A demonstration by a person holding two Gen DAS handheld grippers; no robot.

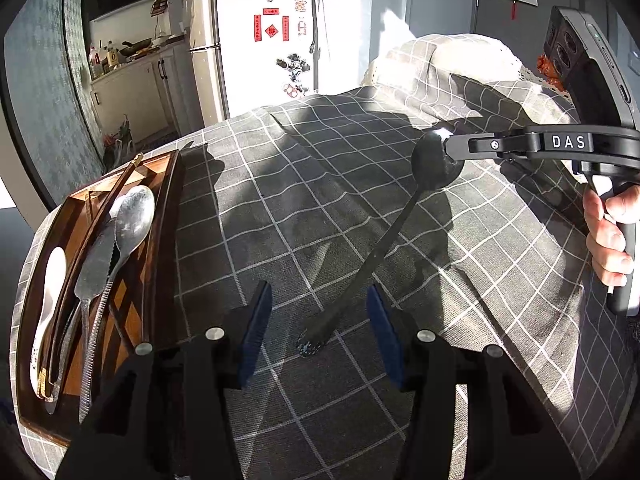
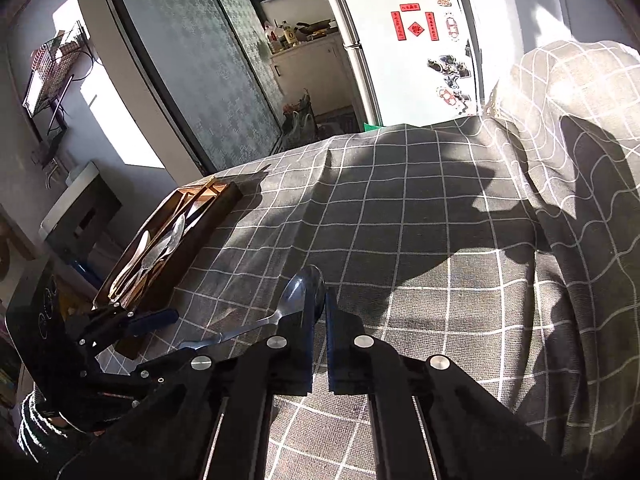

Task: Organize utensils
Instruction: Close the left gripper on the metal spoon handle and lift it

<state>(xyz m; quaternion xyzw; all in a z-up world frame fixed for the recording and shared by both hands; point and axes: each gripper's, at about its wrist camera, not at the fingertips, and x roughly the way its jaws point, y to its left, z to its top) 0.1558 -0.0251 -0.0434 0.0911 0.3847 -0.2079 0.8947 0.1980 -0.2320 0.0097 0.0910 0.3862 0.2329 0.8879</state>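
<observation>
A metal spoon (image 1: 394, 226) lies tilted over the checked tablecloth, its bowl pinched by my right gripper (image 1: 450, 147) and its handle end near the cloth. In the right wrist view the spoon (image 2: 294, 300) has its bowl's edge between the nearly closed fingers of my right gripper (image 2: 320, 320). My left gripper (image 1: 318, 330) is open, its blue pads on either side of the spoon's handle end, not touching it. A wooden utensil tray (image 1: 160, 240) at the left holds a spoon, a serrated knife, chopsticks and a white spoon; it also shows in the right wrist view (image 2: 200, 224).
The table is covered by a grey checked cloth (image 1: 320, 184) that bulges over something at the far right. A white fridge (image 1: 256, 32) and kitchen cabinets stand behind the table. The left gripper (image 2: 156, 320) shows at the left of the right wrist view.
</observation>
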